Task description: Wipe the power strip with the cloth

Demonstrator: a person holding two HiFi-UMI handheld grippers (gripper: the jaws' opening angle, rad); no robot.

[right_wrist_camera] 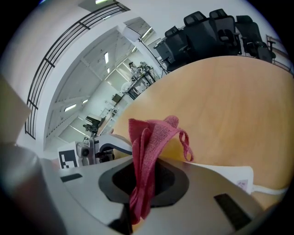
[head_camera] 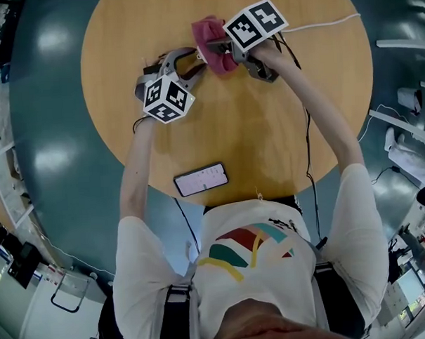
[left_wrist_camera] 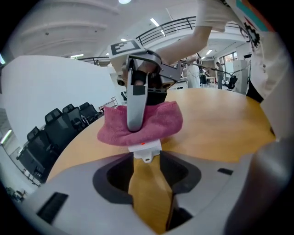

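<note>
On the round wooden worktop, near its far edge, lies the white power strip, and most of it is covered by the pink cloth. Only the near end of the strip comes out from under the cloth, with a small red light on it. The left gripper holds this end: its fingers stand rather wide and pinch the strip between their tips, with the bare wood showing in the gap behind. The right gripper comes from the opposite side and is above the strip. Its fingers are pressed together on the cloth, which is gathered into folds between them, and a loose loop of the cloth sticks up in the right gripper view. In the left gripper view one grey finger of the right gripper points down onto the cloth and pushes it against the top of the strip. A thin white cable runs from the strip to the right side of the worktop. Close to the near edge, well apart from both grippers, a phone lies flat with its screen lit. Behind the worktop a group of black chairs stands.
</note>
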